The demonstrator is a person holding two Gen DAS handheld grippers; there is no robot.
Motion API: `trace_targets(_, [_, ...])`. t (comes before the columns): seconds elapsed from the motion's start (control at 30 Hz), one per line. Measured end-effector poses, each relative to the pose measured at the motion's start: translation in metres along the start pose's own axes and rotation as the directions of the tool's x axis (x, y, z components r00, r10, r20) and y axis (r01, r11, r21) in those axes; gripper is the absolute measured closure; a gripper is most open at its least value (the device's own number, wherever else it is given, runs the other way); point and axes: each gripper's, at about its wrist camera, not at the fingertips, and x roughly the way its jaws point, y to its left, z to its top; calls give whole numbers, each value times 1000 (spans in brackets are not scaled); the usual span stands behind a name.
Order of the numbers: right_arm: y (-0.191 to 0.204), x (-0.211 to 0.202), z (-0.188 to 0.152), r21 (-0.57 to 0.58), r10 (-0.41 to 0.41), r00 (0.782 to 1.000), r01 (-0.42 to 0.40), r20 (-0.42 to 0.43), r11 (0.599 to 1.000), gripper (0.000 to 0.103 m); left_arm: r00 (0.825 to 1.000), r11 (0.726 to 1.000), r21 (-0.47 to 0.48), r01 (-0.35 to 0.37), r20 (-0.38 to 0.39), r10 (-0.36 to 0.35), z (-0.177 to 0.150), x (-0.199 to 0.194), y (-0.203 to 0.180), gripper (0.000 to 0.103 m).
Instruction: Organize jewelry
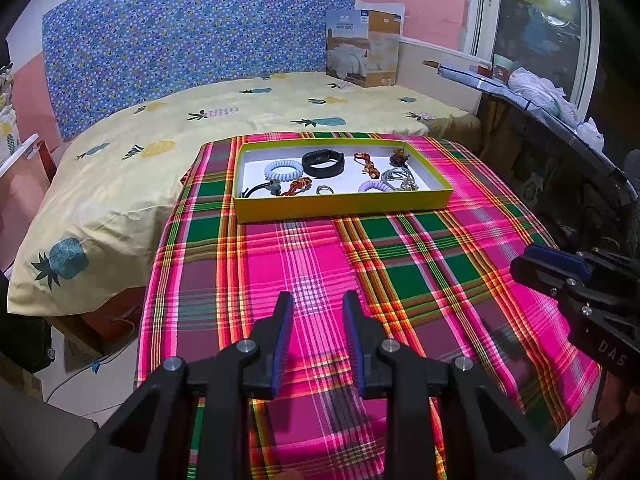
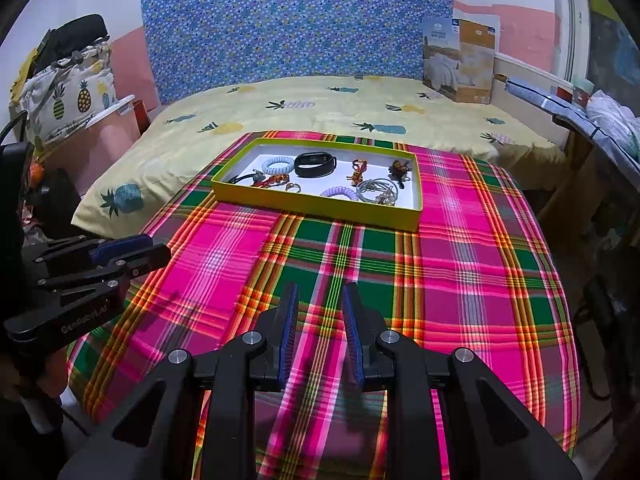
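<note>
Plaid cloth [image 1: 304,264] in pink and green covers the table before a bed with a pineapple quilt [image 1: 120,168]. From my left wrist, my left gripper [image 1: 316,300] hangs over bare cloth, jaws parted with nothing between them; the yellow tray [image 1: 344,206] of jewelry lies straight ahead and well apart, its long axis running across my line of sight, a black band [image 1: 323,163] and coiled ties inside. My right gripper [image 1: 532,264] shows at the right edge. From my right wrist, my right gripper [image 2: 320,292] also stands parted and empty over the cloth, the tray [image 2: 316,204] ahead and slightly left, its right end angled nearer. My left gripper [image 2: 156,248] sits at the left edge. Neither hand looks clearly closer; I judge both must reach forward.
</note>
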Motion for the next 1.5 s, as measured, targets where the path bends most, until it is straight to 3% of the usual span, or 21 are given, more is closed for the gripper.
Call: trace_targets(1.5, [4, 4, -6, 6, 1, 1000, -1, -12, 1000, 80, 1000, 1000, 0, -2, -24, 2, -5, 3, -2, 76])
